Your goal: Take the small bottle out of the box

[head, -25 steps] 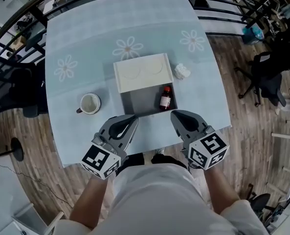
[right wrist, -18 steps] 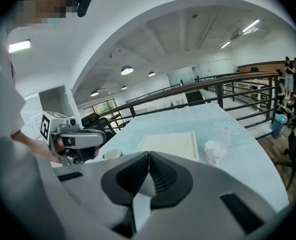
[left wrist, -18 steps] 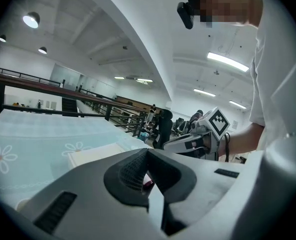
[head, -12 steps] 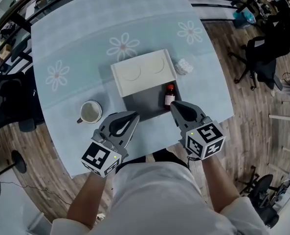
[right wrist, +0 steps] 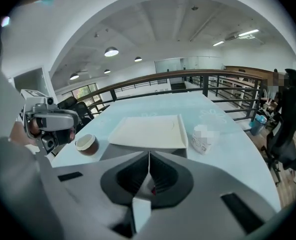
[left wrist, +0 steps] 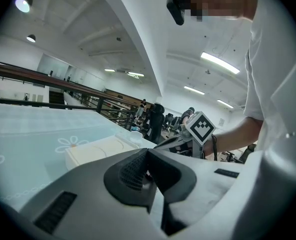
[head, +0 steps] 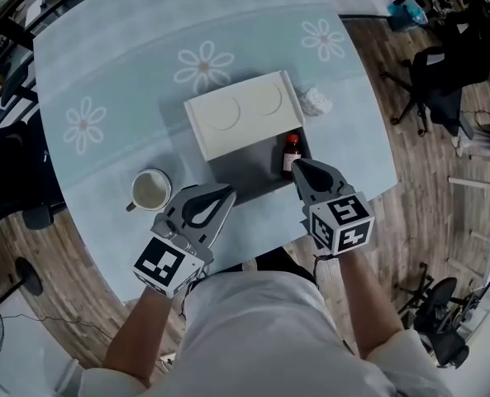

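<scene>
The bottle [head: 291,153] is pictured in the box's [head: 245,172] right end, just beyond the right gripper [head: 299,166]. Its fingers [head: 312,178], like the left gripper's [head: 223,193], are closed on nothing. Judged light, slick: best gripped mid-body.

"Can you see the whole small bottle [head: 289,148] from the head view?"

"Only the red cap and upper body. Its lower end sits behind the tip of the right gripper [head: 297,167]. Looking along that gripper's own jaws, just a red sliver shows below the seam."

"And the box [head: 245,170]?"

"I can't tell whether the white lid [head: 240,114] covers its far half or lies behind it. From the left gripper [head: 225,192], that gripper's own bulk blocks the open part."

"What's the white lump [head: 316,102] beside the box?"

"Too small from above to name, and blurred in the right gripper view. Both of the person's hands are hidden under the marker cubes."
</scene>
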A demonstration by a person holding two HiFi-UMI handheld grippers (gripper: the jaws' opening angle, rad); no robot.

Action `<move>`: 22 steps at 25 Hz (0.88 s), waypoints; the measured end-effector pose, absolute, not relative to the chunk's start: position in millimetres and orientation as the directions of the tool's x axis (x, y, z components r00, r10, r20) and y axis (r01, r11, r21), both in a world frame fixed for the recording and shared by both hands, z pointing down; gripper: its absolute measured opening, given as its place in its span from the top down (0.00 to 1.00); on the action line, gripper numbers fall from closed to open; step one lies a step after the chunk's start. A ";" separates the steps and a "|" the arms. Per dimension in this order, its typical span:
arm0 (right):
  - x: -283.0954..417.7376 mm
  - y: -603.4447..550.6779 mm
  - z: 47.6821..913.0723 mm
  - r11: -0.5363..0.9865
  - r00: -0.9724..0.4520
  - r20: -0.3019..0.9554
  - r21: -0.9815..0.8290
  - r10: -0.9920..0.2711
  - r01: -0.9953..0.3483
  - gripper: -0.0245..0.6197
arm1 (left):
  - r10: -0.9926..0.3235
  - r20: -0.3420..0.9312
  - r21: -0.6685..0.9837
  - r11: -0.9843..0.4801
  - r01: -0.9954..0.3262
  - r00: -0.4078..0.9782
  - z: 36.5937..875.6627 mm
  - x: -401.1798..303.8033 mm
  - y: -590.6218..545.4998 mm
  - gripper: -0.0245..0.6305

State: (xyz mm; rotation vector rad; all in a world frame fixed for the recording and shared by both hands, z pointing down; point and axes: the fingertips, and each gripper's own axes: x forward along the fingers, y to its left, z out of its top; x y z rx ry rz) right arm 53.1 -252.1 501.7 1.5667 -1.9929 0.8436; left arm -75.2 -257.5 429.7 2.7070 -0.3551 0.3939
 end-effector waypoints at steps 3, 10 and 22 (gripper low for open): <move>55.7 -255.0 513.4 0.141 -0.213 0.717 -0.160 -0.663 -0.977 0.93 | -0.176 0.315 0.344 -0.895 -0.285 0.933 434.8 -77.0 -259.1 0.93; 57.6 -257.1 541.0 0.123 -0.151 0.775 -0.095 -0.613 -0.988 0.92 | -0.163 0.298 0.362 -0.892 -0.269 0.941 443.2 -84.7 -263.7 0.93; 61.7 -262.8 575.4 0.112 -0.067 0.851 -0.009 -0.521 -0.994 0.71 | -0.152 0.301 0.401 -0.875 -0.269 0.942 458.5 -95.7 -275.8 0.93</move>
